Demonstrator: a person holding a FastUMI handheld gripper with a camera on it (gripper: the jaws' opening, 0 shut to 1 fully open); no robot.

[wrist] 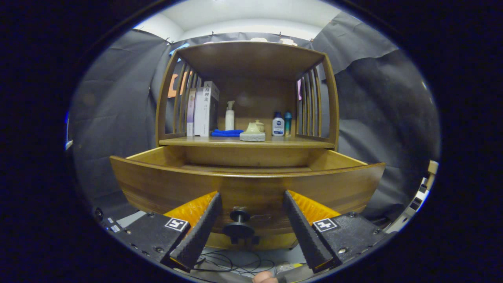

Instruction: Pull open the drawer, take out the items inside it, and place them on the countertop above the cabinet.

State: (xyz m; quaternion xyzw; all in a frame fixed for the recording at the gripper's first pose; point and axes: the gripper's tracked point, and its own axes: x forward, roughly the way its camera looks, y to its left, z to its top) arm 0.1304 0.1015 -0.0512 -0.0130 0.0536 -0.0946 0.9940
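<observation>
Your claw (251,220) is spread wide, its two fingers (200,232) standing well apart with nothing pinched. Between them, just ahead, sits the dark round knob (239,226) of the drawer (157,184); neither finger touches it.

The drawer is pulled out toward you, its curved wooden front spanning the space beyond both fingers. From this low angle you see only the top rim and a strip of the inner back wall, so you cannot tell what lies inside.

Above and behind the drawer runs the desk (298,144) of the cabinet (251,59), framed by slatted sides and a roof board. On it, from your left: a few upright books (203,112) against the slats, a white pump bottle (230,116) behind a folded blue cloth (227,133), a pale ceramic piece (252,132) near the middle, then a white bottle with a blue cap (278,125) just beside a slim teal bottle (288,122).

Below the drawer front, dark cables (232,261) lie looped on the pale floor, and a fingertip (263,277) shows close under the claw.
</observation>
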